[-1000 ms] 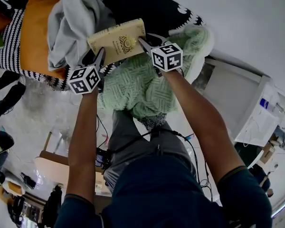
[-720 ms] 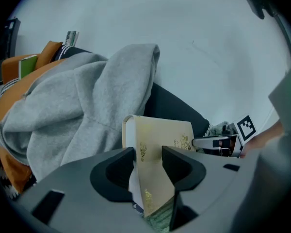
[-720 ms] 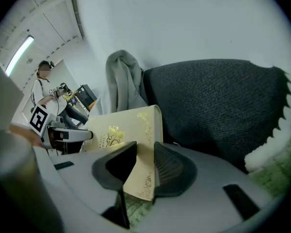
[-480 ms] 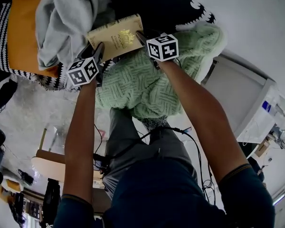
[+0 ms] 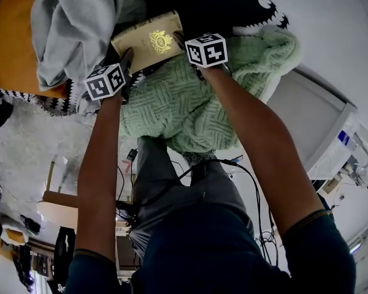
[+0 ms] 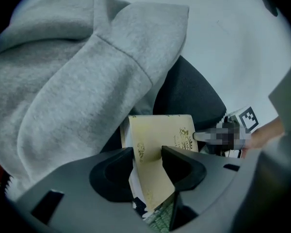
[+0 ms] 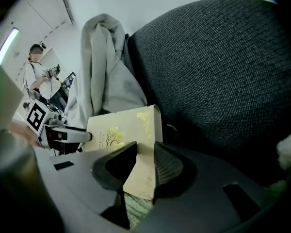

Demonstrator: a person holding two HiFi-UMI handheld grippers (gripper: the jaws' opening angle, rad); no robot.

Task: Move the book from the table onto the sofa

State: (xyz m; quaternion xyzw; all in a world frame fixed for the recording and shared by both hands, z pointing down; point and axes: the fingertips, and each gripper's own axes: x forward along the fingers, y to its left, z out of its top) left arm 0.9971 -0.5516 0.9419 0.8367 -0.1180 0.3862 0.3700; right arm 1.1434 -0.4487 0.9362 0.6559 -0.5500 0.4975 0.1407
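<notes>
The cream book (image 5: 148, 40) with gold patterns is held between two claws. The left claw (image 5: 127, 61) is clenched on one end of it. The right claw (image 5: 180, 41) is clenched on the other end. The book is over the sofa (image 5: 221, 8), close to its dark back. A gray hoodie (image 5: 73, 29) lies just beside the book. A green blanket (image 5: 190, 103) lies below it, at the sofa's front edge.
</notes>
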